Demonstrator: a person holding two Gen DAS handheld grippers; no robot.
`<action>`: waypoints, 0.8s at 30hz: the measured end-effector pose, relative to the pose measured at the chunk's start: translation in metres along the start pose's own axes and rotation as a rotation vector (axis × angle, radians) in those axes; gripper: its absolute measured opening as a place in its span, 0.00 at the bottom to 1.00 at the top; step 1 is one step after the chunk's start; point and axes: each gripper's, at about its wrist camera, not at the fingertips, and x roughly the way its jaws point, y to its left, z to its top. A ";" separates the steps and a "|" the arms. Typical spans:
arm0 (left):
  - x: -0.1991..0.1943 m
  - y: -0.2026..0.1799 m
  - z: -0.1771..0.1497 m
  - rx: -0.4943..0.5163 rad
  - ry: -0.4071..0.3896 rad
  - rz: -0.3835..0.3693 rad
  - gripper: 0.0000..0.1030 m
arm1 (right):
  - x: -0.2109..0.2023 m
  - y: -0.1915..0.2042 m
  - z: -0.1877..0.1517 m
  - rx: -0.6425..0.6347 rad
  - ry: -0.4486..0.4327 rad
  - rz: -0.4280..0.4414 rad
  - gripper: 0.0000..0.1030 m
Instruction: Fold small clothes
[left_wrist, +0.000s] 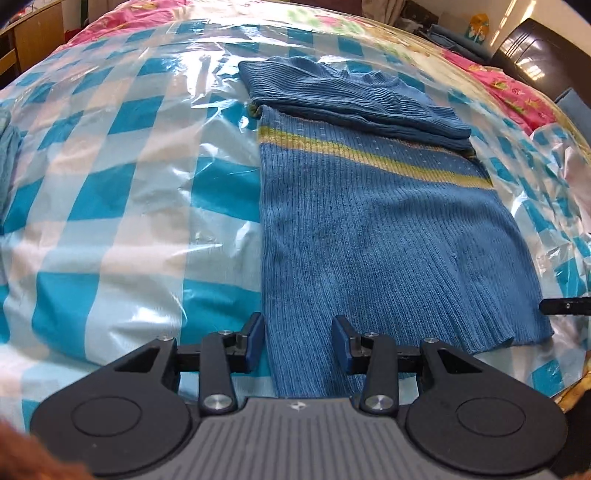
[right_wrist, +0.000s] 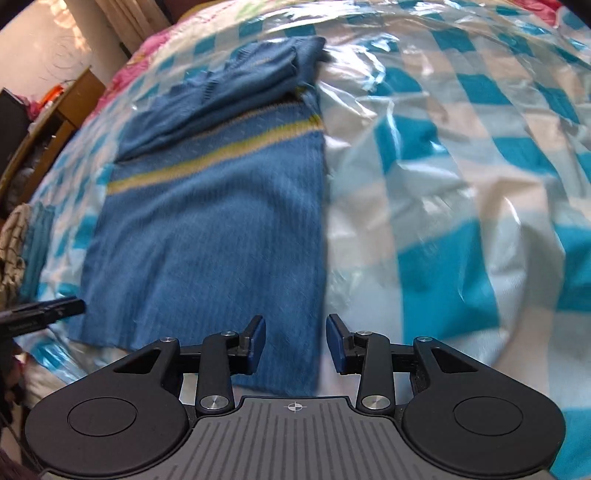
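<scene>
Blue sweater (left_wrist: 369, 221) flat on bed's plastic checked sheet (left_wrist: 129, 184), sleeves folded across top, hem nearest both tongs; left tongs (left_wrist: 298, 341) and right tongs (right_wrist: 295, 341) apart, empty; knit soft, limp, light; pinch hem corners

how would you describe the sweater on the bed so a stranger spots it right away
On the bed's blue-and-white checked plastic sheet lies a blue ribbed knit sweater, its top folded down over the body. A yellow-green stripe across it sets it apart from the other cloth at the sheet's edge.
</scene>
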 end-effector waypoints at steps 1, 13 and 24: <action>0.000 0.000 -0.001 -0.001 0.004 0.001 0.43 | -0.001 -0.001 -0.002 0.006 -0.003 0.007 0.35; 0.000 0.006 -0.004 -0.069 0.028 -0.017 0.42 | -0.007 -0.015 -0.010 0.065 -0.010 0.041 0.35; 0.008 0.008 0.000 -0.088 0.063 -0.028 0.42 | 0.003 -0.016 -0.011 0.091 0.012 0.107 0.35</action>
